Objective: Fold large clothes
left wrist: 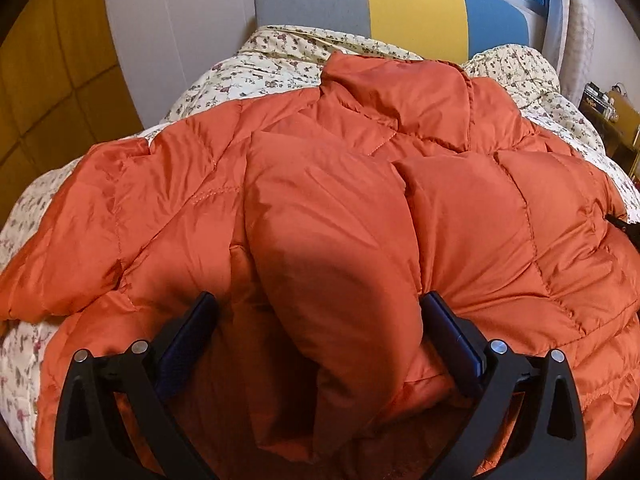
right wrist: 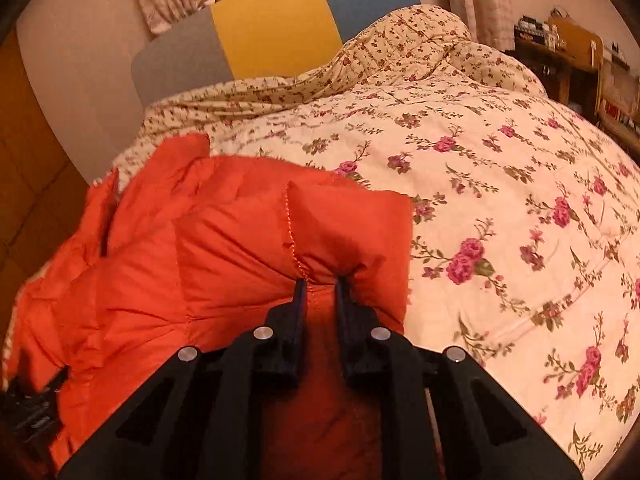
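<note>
While one jacket (left wrist: 320,200) lies (puffy), right tongs (right wrist: 320,286) pinch.

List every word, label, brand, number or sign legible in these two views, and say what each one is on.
None can be read.
Orange jacket: no tag, logo or print shows in either view.
Floral bedspread: flower pattern only, no lettering.
Headboard: plain grey, yellow and blue panels.
Shelf items at the right wall: any labels are too small and blurred to read.
Left gripper and right gripper: no markings visible.
</note>
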### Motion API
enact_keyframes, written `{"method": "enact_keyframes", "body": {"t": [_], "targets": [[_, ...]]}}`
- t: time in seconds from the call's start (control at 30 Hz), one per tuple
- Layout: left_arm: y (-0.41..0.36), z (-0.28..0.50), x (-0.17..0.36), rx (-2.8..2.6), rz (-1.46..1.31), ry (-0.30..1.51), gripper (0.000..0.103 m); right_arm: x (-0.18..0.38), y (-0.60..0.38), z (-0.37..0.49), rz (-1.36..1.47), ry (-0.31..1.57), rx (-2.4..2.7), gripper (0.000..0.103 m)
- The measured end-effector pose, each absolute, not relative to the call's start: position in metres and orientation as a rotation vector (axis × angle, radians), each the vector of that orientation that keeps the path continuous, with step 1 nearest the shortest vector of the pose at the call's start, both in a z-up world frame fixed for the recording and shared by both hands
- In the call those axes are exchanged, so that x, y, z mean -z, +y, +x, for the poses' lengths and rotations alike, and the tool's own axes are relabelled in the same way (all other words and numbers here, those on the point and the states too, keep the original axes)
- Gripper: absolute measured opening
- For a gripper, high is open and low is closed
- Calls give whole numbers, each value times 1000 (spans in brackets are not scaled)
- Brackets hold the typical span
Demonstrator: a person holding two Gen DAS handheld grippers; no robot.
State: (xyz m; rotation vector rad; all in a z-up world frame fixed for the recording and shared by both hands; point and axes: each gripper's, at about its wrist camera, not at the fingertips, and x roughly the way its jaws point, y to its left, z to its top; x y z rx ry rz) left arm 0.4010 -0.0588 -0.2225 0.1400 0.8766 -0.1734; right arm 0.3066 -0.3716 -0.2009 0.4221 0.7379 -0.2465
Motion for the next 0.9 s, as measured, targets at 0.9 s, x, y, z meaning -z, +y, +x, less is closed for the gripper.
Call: {"method": "enact_keyframes", "body": {"t": [0.9], "targets": [[6, 378, 183, 230, -150, 829, 100, 212, -356, 266, 313, 829, 348, 55]]}}
